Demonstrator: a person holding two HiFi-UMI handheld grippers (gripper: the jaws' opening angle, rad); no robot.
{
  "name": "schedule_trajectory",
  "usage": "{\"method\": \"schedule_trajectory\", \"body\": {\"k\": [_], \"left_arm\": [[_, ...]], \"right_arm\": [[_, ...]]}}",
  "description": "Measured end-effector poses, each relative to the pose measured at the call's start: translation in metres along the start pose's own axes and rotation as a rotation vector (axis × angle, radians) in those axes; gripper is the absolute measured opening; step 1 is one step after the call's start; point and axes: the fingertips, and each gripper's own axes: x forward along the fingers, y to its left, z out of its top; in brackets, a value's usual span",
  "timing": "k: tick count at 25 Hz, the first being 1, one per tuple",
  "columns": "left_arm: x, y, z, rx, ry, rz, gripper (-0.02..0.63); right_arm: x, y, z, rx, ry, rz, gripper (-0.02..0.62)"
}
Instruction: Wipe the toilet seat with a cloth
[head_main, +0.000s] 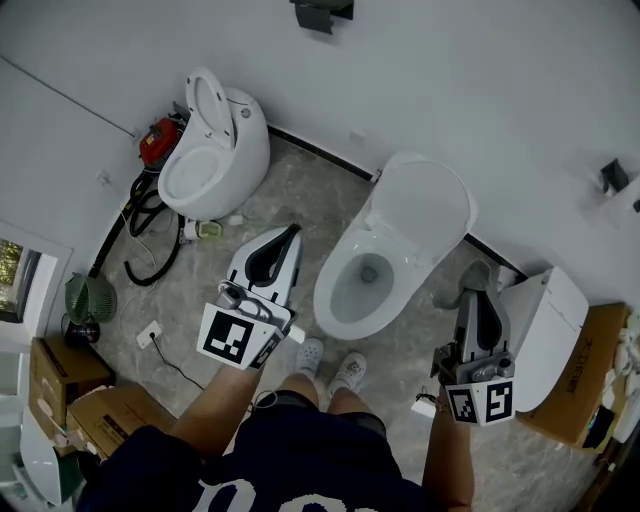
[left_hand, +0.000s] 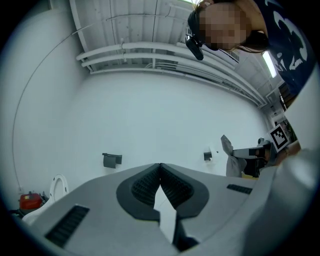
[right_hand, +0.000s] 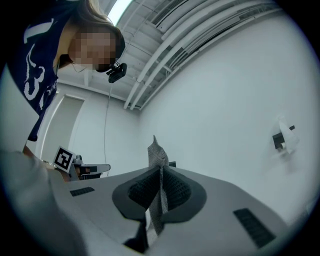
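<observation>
A white toilet (head_main: 345, 300) with its lid (head_main: 425, 205) raised stands in front of the person's feet. My left gripper (head_main: 291, 232) hovers just left of the bowl, shut and empty; in the left gripper view its jaws (left_hand: 160, 168) meet with nothing between them. My right gripper (head_main: 479, 292) hangs to the right of the bowl, shut on a grey mesh cloth (head_main: 477, 273). In the right gripper view a corner of the cloth (right_hand: 158, 156) sticks up from the closed jaws (right_hand: 160, 172). Both grippers are tilted up at the white wall. Neither the cloth nor a gripper touches the toilet.
A second white toilet (head_main: 212, 150) stands at the back left beside a red device (head_main: 157, 140) and a black hose (head_main: 145, 215). Another white fixture (head_main: 550, 330) sits on the right, next to a cardboard box (head_main: 585, 375). More boxes (head_main: 60, 385) and a green fan (head_main: 88, 298) line the left.
</observation>
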Motion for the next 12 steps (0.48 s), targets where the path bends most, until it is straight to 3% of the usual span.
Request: {"method": "schedule_trajectory", "body": {"k": [5,12], "left_arm": [[0.019,0.011,-0.030,-0.020,0.020,-0.015,0.017],[0.032,0.019,-0.097,-0.027,0.113,-0.034,0.017]], "right_arm": [[0.006,-0.011,-0.047,-0.003,0.072,-0.039,0.032],[0.011,-0.042,-0.146,0.001,0.208,-0.088,0.032]]}}
